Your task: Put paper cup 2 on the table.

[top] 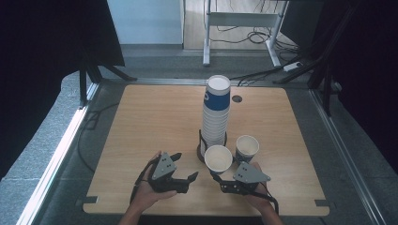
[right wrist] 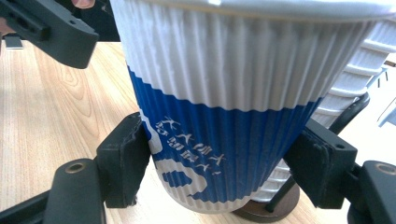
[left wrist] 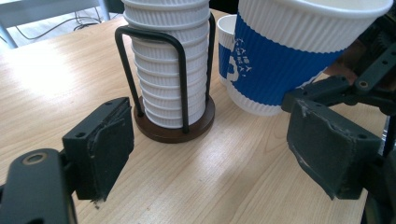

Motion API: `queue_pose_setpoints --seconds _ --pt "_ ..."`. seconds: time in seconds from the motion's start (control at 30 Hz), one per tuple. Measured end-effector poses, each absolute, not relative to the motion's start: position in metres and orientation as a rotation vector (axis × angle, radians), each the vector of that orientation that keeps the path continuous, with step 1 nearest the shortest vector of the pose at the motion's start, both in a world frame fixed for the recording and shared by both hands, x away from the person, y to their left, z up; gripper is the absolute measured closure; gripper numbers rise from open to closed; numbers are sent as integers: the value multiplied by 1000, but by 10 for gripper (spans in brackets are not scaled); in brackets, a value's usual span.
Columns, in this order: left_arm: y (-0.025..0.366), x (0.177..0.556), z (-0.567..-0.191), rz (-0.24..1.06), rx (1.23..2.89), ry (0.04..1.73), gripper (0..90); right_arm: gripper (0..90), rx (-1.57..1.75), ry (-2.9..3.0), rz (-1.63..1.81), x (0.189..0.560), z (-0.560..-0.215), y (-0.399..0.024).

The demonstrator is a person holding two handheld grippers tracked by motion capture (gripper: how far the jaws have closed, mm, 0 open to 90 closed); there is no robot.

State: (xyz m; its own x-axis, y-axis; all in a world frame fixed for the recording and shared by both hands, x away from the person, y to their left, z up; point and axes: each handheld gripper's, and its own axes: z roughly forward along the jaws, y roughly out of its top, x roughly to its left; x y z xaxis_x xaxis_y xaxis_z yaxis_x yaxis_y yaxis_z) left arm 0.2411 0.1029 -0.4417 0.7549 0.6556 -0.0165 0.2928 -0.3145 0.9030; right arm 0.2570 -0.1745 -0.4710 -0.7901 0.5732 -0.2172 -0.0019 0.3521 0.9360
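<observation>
A white ribbed paper cup with a blue band (right wrist: 224, 116) sits between my right gripper's (right wrist: 219, 172) two pads, which press on its lower sides; the gripper is shut on it. From above, that cup (top: 218, 159) stands mouth up just in front of a tall stack of like cups (top: 216, 112) in a black wire holder (left wrist: 175, 123). My left gripper (top: 185, 165) is to the left of the held cup, open, with bare table between its pads (left wrist: 105, 144). It faces the stack (left wrist: 168, 70) and the held cup (left wrist: 289, 51).
A second single cup (top: 247, 149) stands upright on the wooden table (top: 155, 117), right of the holder. A cable hole (top: 237, 99) lies behind the stack. Beyond the far edge are desk legs and floor cables (top: 256, 35).
</observation>
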Motion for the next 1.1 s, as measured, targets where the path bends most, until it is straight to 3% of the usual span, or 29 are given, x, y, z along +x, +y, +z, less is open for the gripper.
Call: queue_pose_setpoints --seconds 1.1 --pt "101 242 -447 442 1946 724 155 271 622 1895 1486 261 -438 -235"
